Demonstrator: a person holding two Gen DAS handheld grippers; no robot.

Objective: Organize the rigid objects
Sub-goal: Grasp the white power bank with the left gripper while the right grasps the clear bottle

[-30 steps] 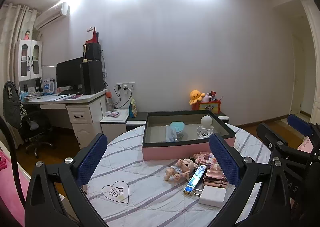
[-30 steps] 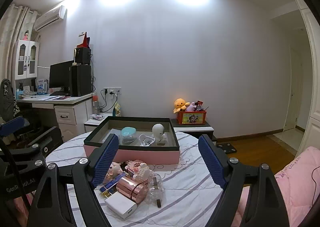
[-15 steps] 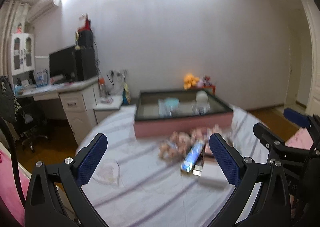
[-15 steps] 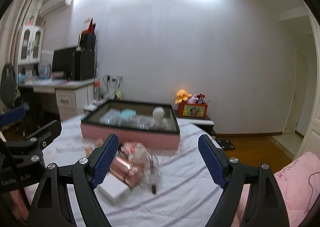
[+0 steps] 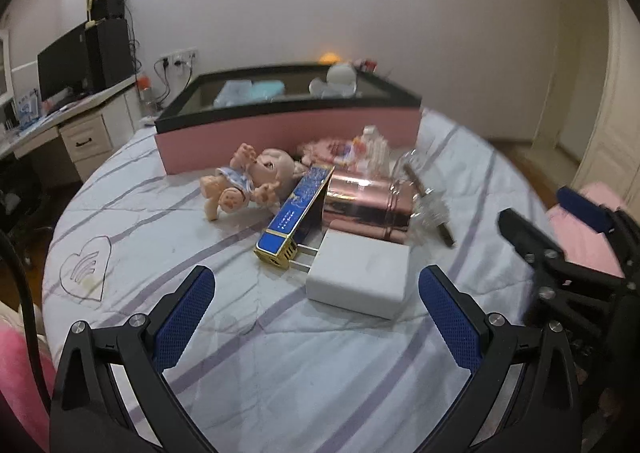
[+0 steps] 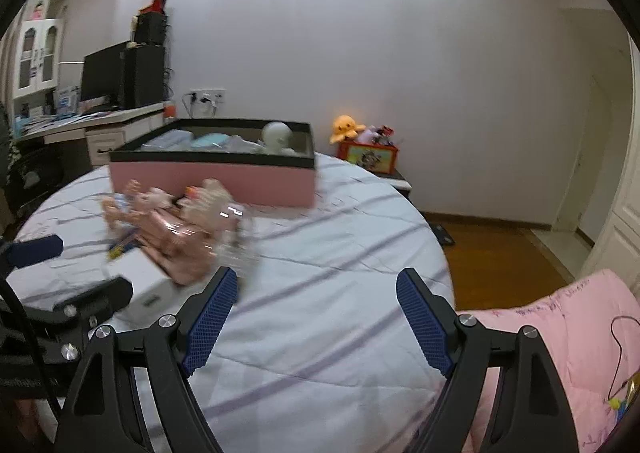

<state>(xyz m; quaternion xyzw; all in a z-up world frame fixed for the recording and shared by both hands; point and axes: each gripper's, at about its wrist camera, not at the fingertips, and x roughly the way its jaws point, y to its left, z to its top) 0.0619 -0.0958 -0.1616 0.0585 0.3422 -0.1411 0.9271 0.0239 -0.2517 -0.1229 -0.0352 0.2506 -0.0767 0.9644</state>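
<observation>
Clutter sits in a loose heap on a round table (image 5: 280, 353) covered with a striped cloth, just in front of a pink storage box (image 5: 288, 133) with a dark rim that already holds a few items. From the left, a small doll (image 5: 244, 181) lies on its back, then a blue and gold case (image 5: 298, 209) rests slanted against a shiny rose-gold canister (image 5: 366, 209), with a clear glass piece to the right, too blurred to name. A white power adapter (image 5: 360, 277) lies nearest, its prongs touching the blue case. The left gripper (image 5: 316, 305) hovers just short of the adapter, jaws spread wide and empty. The right gripper (image 6: 316, 305), likewise wide open and holding nothing, hangs over bare cloth to the right of the heap. The likely step is picking up the adapter: the left jaws should straddle its flat sides squarely and close well clear of the prongs, so the blue case is not nudged.
</observation>
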